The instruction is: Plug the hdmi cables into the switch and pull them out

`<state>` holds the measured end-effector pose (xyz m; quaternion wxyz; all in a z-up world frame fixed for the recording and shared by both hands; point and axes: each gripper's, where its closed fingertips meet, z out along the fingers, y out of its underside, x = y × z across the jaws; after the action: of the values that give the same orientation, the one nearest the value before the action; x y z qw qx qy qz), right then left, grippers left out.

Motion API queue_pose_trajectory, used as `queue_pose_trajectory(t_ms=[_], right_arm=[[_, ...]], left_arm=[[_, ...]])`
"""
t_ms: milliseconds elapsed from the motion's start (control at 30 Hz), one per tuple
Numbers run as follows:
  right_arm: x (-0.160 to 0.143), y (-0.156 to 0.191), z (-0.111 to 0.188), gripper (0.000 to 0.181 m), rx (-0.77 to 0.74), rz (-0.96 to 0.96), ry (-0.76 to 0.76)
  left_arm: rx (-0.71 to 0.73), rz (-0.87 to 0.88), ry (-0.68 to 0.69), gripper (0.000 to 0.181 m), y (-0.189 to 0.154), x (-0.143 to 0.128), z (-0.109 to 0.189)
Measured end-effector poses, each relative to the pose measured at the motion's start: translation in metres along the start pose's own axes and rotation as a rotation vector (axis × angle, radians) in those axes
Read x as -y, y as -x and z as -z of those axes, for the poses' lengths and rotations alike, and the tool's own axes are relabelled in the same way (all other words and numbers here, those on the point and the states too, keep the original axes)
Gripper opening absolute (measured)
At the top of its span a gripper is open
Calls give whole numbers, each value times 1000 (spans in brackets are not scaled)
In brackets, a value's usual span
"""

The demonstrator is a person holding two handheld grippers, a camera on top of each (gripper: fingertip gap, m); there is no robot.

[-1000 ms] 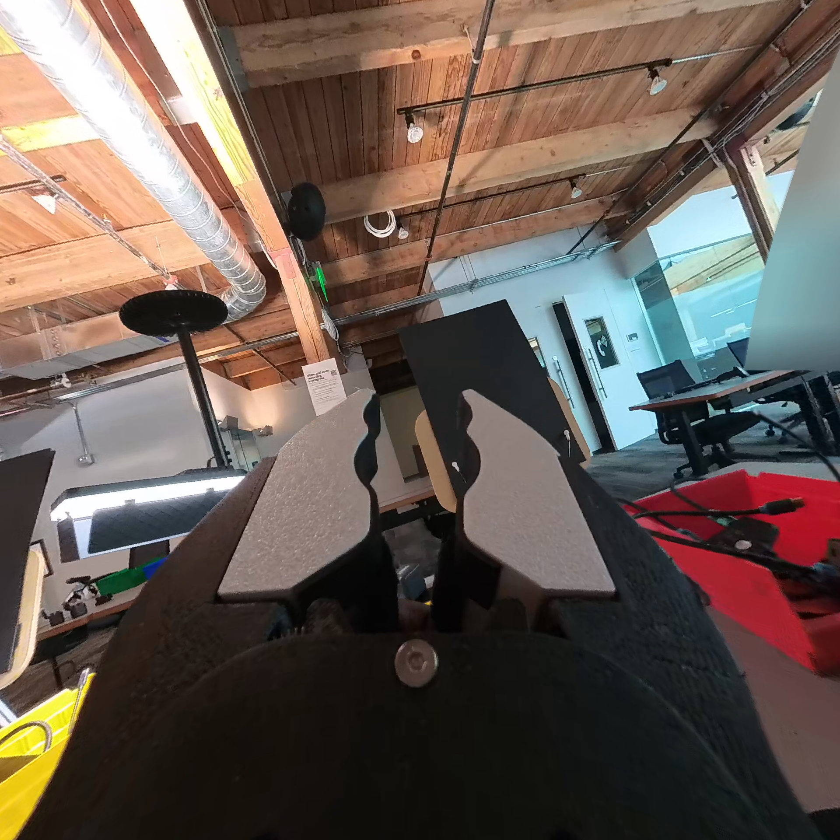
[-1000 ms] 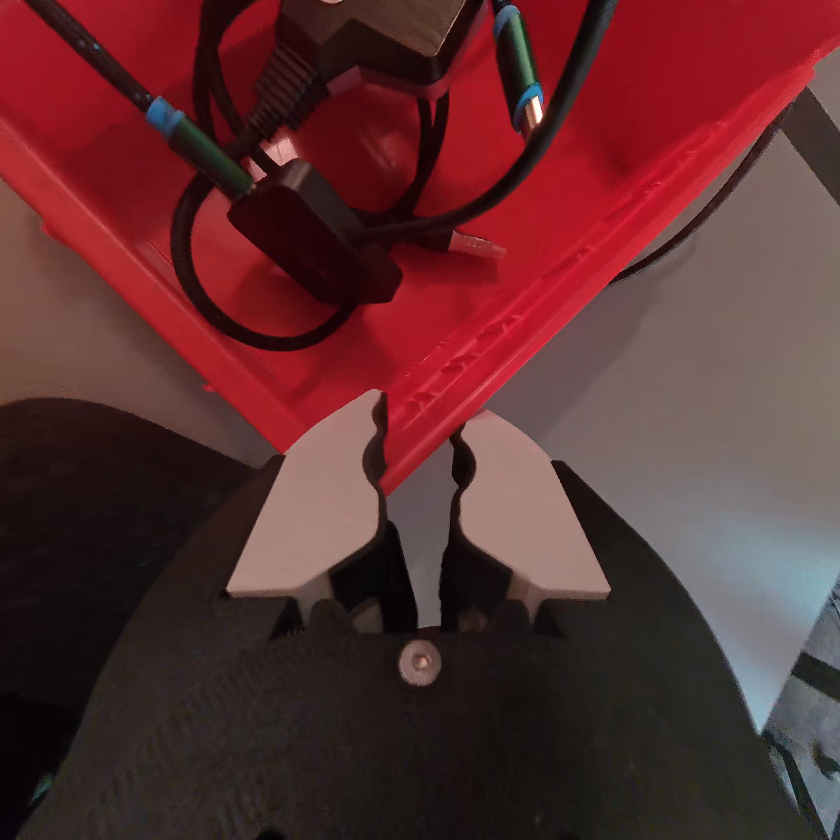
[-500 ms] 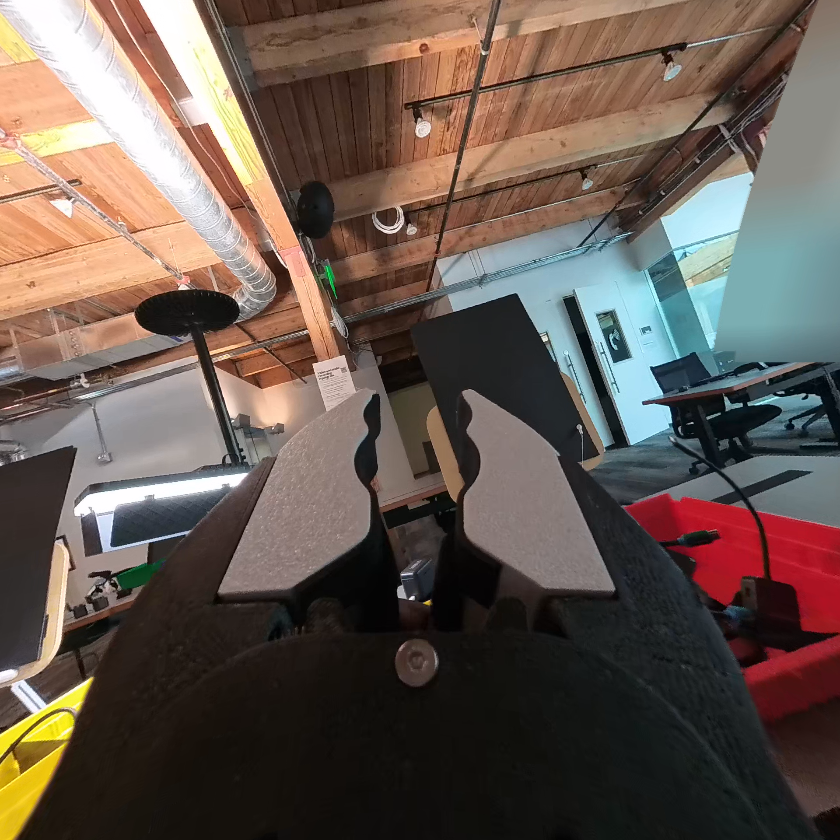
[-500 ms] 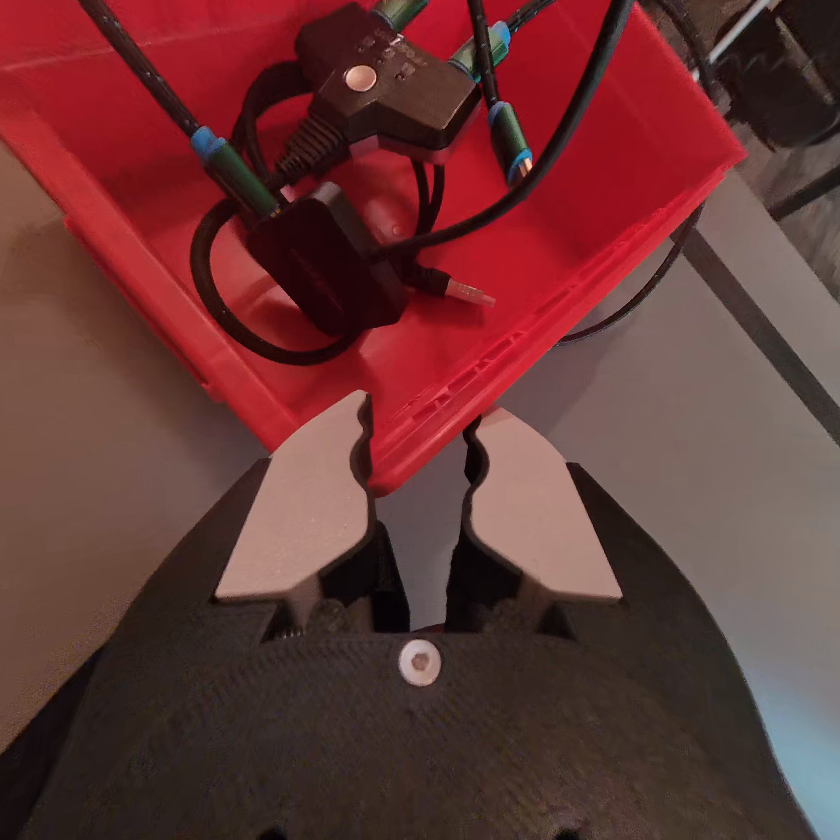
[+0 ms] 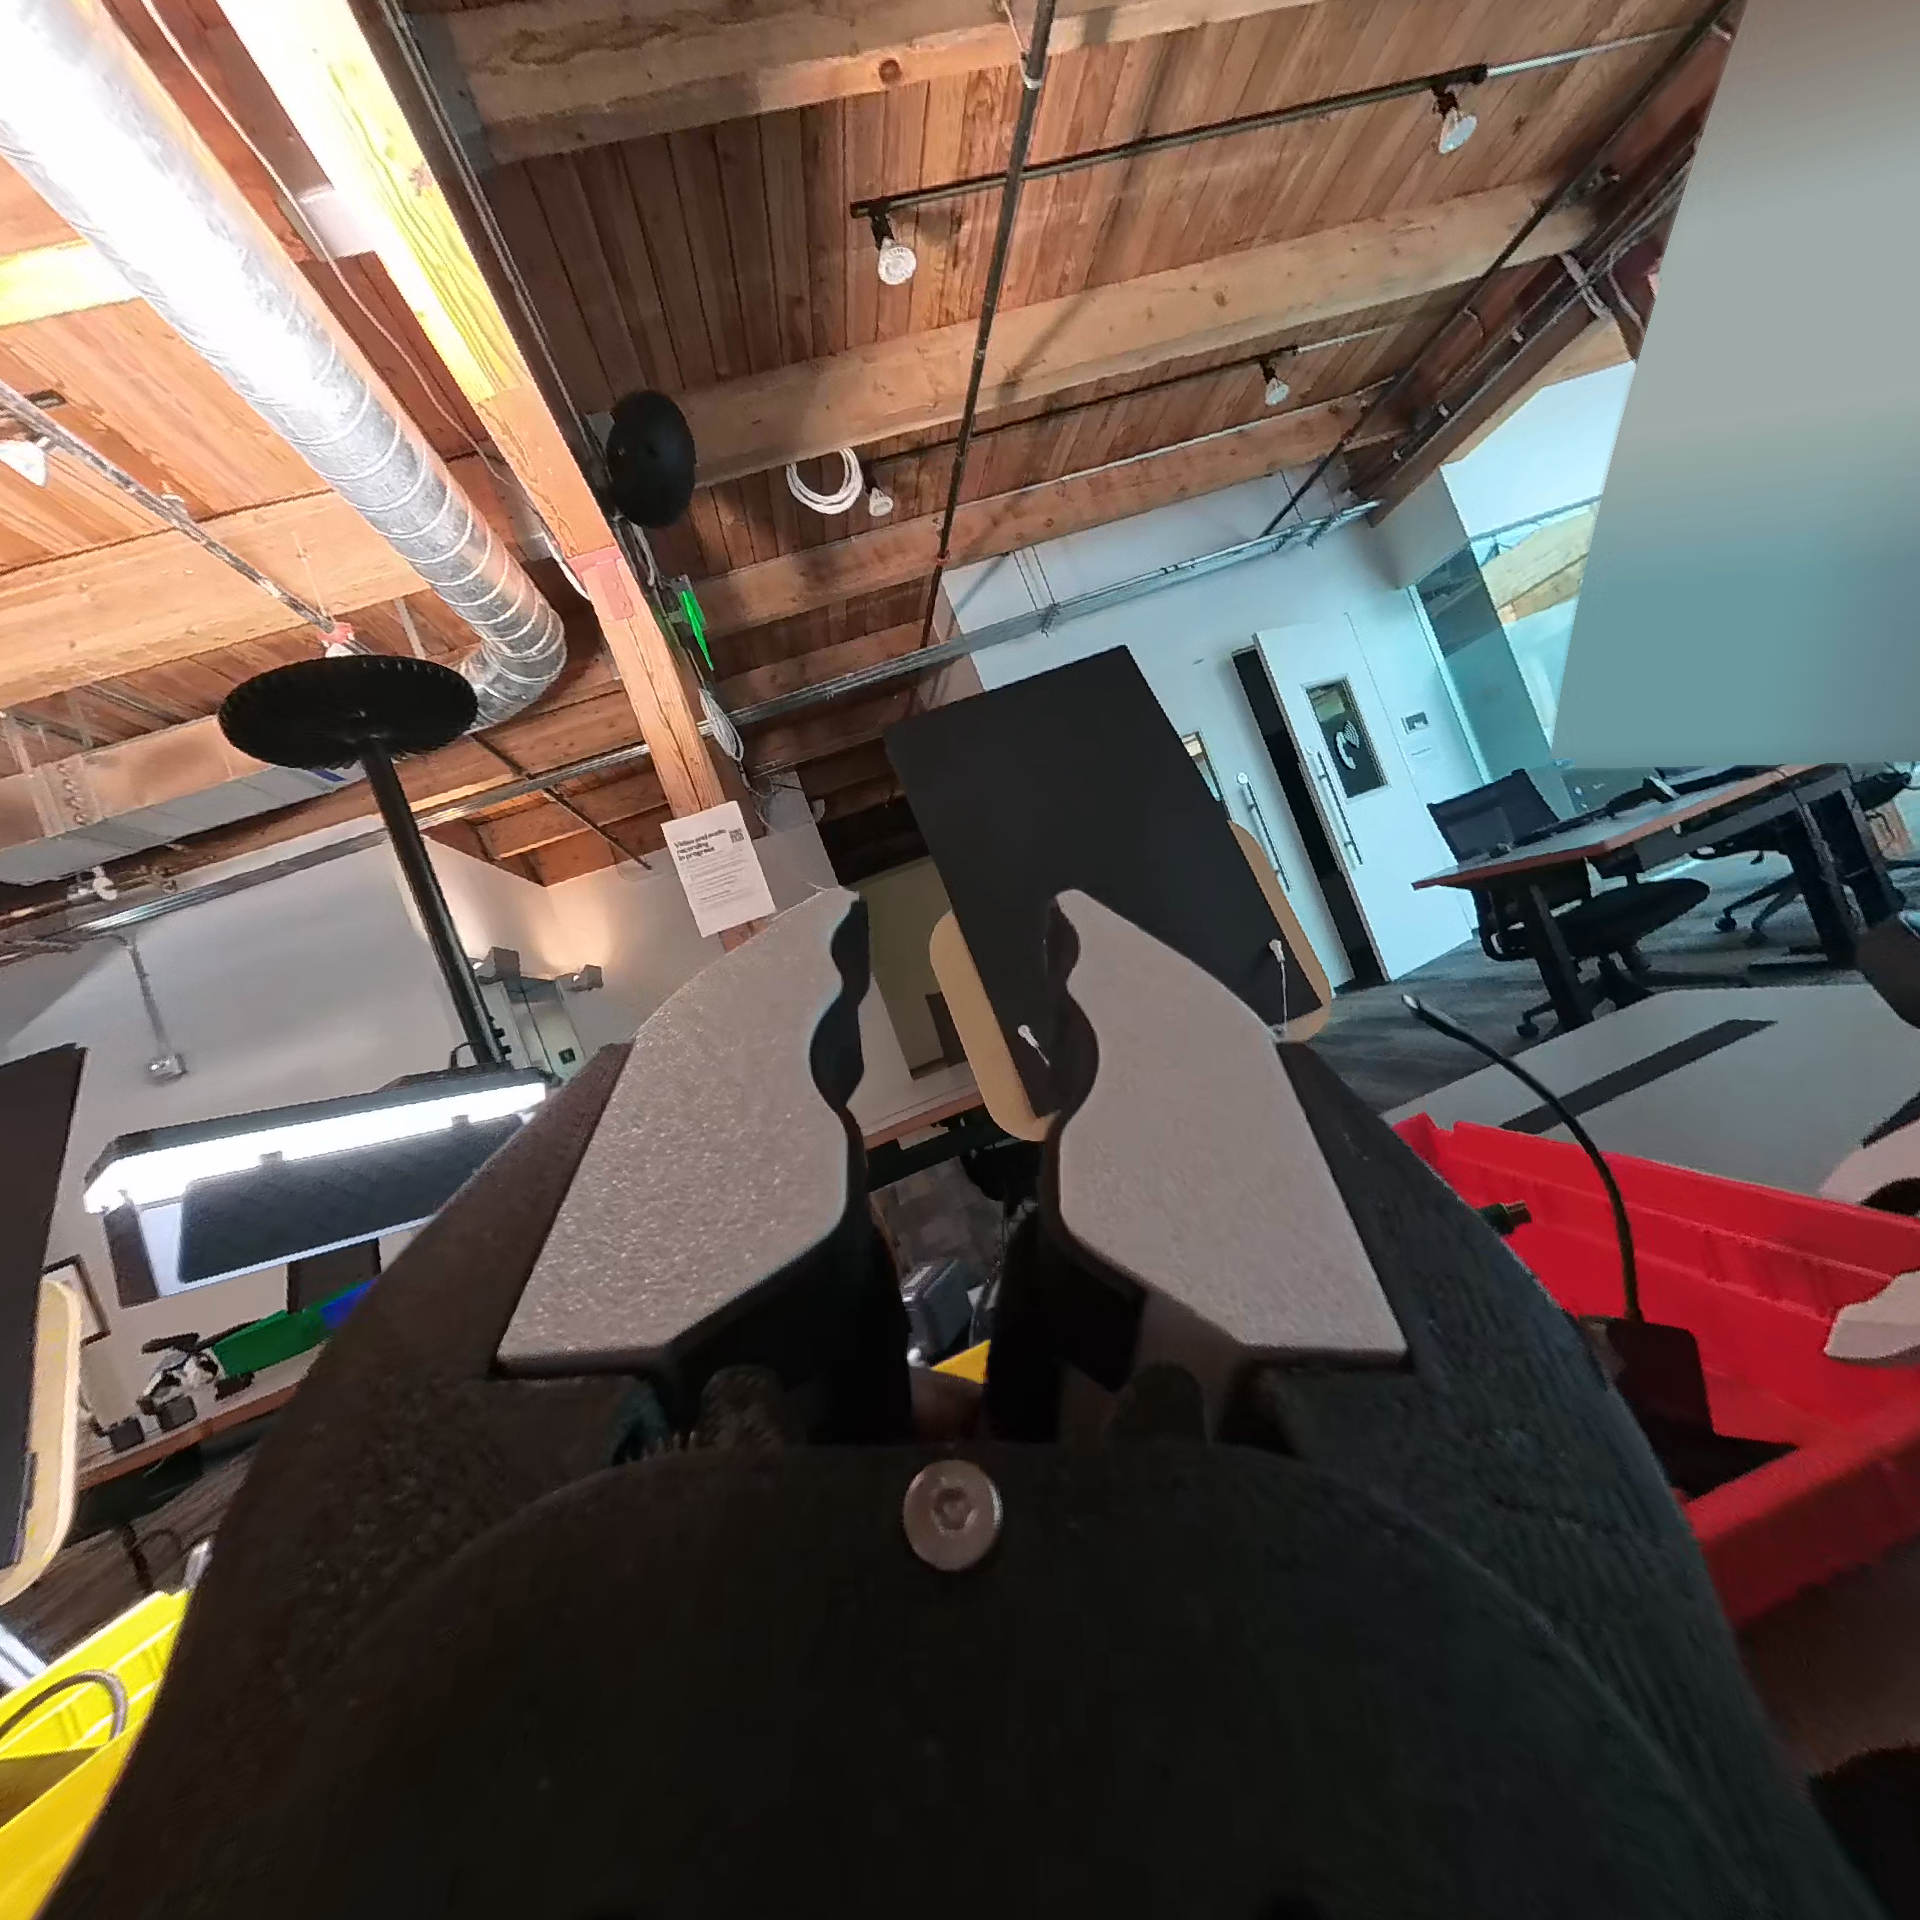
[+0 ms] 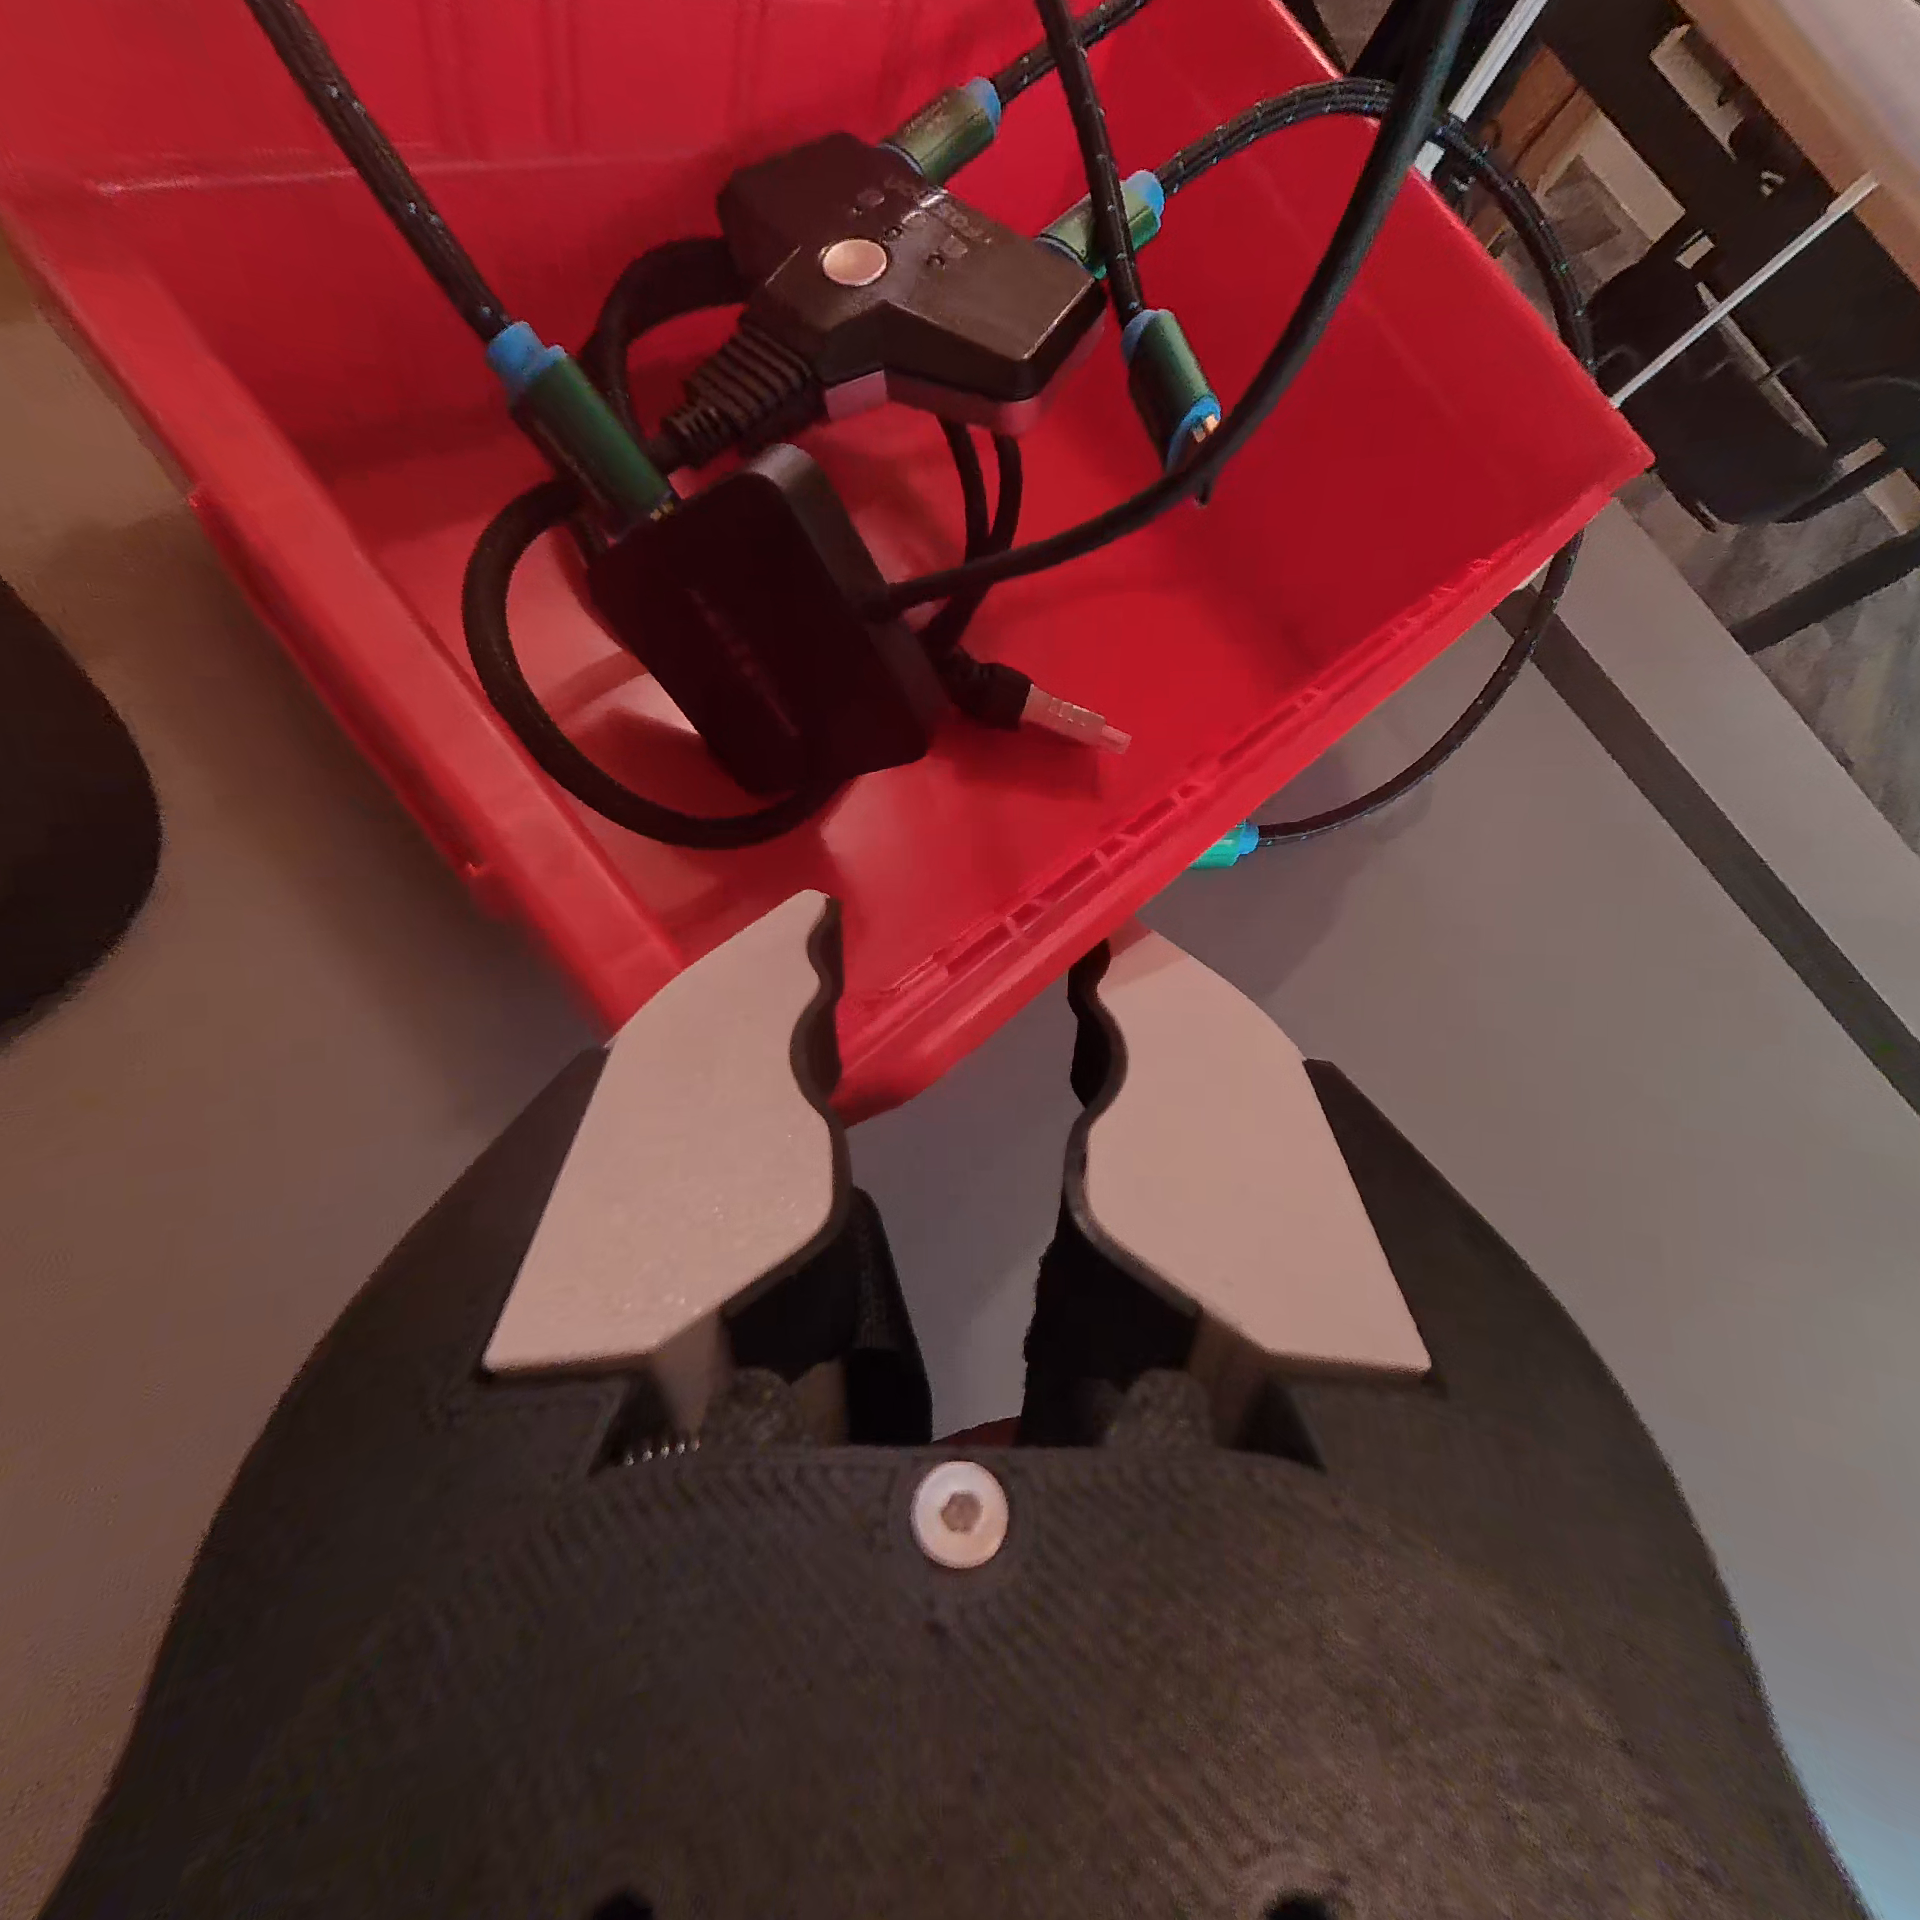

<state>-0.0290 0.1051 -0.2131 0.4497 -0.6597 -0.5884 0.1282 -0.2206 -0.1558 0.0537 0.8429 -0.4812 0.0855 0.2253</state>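
Right wrist view: the right gripper (image 6: 956, 961) hangs above the near corner of a red bin (image 6: 1039, 862) that rests on a grey table (image 6: 1507, 1091). Its jaws stand moderately apart and hold nothing; the bin's corner rim lies in the gap between the two fingertips. Ahead of the fingers, inside the bin, lies the switch (image 6: 904, 281), a black T-shaped box with a round silver button on top. Two hdmi cables (image 6: 1101, 223) with green plug bodies and blue collars sit in its far side, and a thick ribbed lead leaves its near-left end. A third green plug (image 6: 1169, 384) lies loose just right of the switch, its tip free. Nearer the gripper, a black rectangular adapter (image 6: 769, 644) takes another green plug (image 6: 582, 426) at its far-left corner; a small silver-tipped connector (image 6: 1070, 717) lies just right of it on the bin floor. Braided black cable loops around the adapter's left side. Outside the bin, beyond its right wall, a teal plug (image 6: 1221, 847) rests on the table.

Left wrist view: the left gripper (image 5: 956, 925) points upward toward a timber ceiling, jaws slightly parted and empty. The red bin (image 5: 1714, 1278) lies low to its right, with the right gripper's pale fingers (image 5: 1881, 1351) over it at the frame edge.
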Motion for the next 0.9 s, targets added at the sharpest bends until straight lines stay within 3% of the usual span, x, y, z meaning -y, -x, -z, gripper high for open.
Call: queue_pose_trajectory(t_ms=[233,633,900], right_arm=[[14,14,-8,43,38,-48,-69],[48,31,-32,45,213,-245,-319],[64,41,-47,45,229,-218,-360]], left_arm=[[-96,-8,-31,32,-30,8,-12],[-257,-17,2,41,-74,-3,-31],[-341,-76,37,41,-101,-7,-34]])
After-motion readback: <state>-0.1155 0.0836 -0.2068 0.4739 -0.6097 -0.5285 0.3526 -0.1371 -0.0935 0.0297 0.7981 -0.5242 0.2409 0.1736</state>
